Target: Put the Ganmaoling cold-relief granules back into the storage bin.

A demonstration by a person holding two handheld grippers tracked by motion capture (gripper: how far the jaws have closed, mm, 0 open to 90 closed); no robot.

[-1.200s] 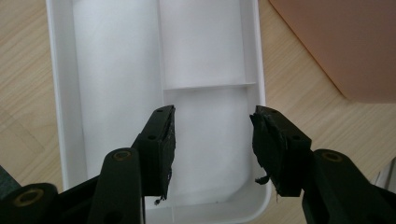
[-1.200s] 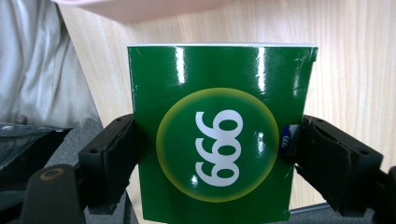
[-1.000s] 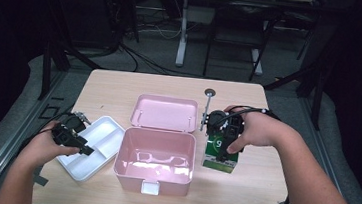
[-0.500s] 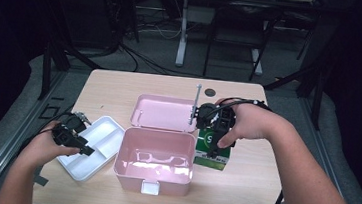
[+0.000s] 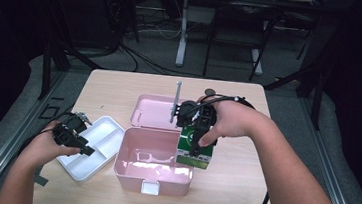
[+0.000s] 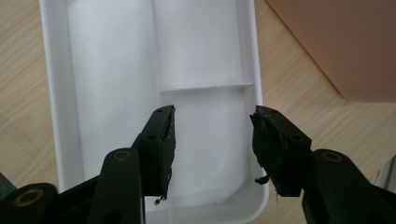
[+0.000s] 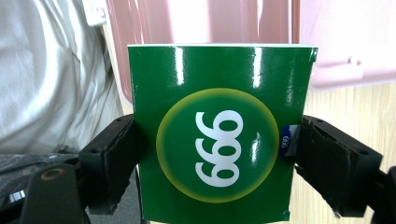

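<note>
With the right gripper (image 5: 197,133) clamped on the green box (image 7: 219,135) above the pink case's (image 5: 154,172) right rim, we lower it level and release inside, left gripper (image 6: 212,140) idle, jaws apart, over the white tray (image 6: 112,60).

The table (image 5: 241,188) looks like pale matt wood with visible grain; the pink box (image 5: 152,172) is glossy smooth plastic; the white tray (image 6: 116,70) is smooth plastic; the green carton (image 7: 219,135) is shiny printed card; the tongs' pads (image 6: 161,149) look matt black, frayed at the edges.
</note>
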